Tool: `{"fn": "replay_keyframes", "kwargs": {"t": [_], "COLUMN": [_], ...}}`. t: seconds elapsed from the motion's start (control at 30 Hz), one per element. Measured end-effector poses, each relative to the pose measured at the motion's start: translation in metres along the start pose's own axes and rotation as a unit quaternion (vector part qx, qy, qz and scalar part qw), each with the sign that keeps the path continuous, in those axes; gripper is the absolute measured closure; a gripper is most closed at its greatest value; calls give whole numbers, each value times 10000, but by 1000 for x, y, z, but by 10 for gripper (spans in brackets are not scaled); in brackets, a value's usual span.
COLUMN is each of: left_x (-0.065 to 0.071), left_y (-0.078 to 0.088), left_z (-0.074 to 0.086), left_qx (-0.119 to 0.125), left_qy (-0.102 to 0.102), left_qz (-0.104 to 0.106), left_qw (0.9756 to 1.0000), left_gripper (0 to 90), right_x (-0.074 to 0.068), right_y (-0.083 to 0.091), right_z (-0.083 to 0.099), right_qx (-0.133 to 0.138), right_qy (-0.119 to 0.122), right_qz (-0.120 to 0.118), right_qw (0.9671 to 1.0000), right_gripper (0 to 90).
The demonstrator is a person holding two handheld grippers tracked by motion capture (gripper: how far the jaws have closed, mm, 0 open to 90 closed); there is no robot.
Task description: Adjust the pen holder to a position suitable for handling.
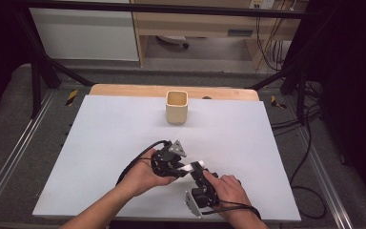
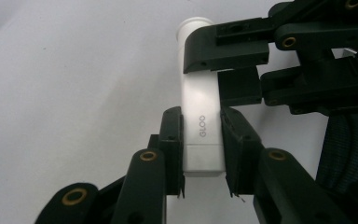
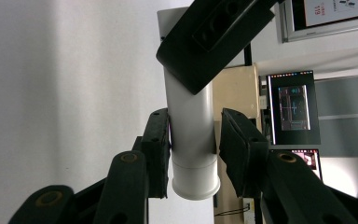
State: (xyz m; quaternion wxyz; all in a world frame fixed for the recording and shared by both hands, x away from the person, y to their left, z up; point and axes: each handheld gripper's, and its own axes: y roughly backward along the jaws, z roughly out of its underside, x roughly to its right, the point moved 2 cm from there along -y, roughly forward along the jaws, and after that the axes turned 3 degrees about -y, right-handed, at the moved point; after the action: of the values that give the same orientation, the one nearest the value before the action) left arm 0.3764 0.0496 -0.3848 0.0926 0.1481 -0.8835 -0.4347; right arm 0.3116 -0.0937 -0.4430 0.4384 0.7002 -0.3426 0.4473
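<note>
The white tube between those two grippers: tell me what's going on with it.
A person holds a gripper in each hand over the white table. Both are shut on the same white glue stick: the left gripper clamps the body near its flat end, and the right gripper clamps the end with the round cap. The stick hangs between them. A tan square cup stands untouched at the far edge.

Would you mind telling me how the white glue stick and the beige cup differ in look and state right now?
The glue stick is white, slim and cylindrical; the cup is beige, squarish and open-topped. The glue stick is clamped between the left gripper and the right gripper near the person; the cup stands untouched at the table's far side. Both are pale.
</note>
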Motion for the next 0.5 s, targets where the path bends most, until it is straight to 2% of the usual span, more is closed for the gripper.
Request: {"fn": "replay_keyframes", "kwargs": {"t": [0.1, 0.3, 0.5], "left_x": [-1, 0, 0], "left_y": [0, -1, -2], "left_z": [0, 0, 1], "left_qx": [-13, -12, -28], "left_qy": [3, 23, 15], "left_qz": [27, 67, 96], "left_qw": [10000, 10000, 9999], "left_gripper": [716, 716, 716], "right_x": [-1, -1, -2], "right_y": [0, 0, 0], "right_z": [0, 0, 0], "right_qx": [8, -2, -20], "right_qy": [-17, 143, 153], "right_qz": [8, -38, -115], "right_qw": [10000, 9999, 9998], "right_gripper": [655, 664, 675]}}
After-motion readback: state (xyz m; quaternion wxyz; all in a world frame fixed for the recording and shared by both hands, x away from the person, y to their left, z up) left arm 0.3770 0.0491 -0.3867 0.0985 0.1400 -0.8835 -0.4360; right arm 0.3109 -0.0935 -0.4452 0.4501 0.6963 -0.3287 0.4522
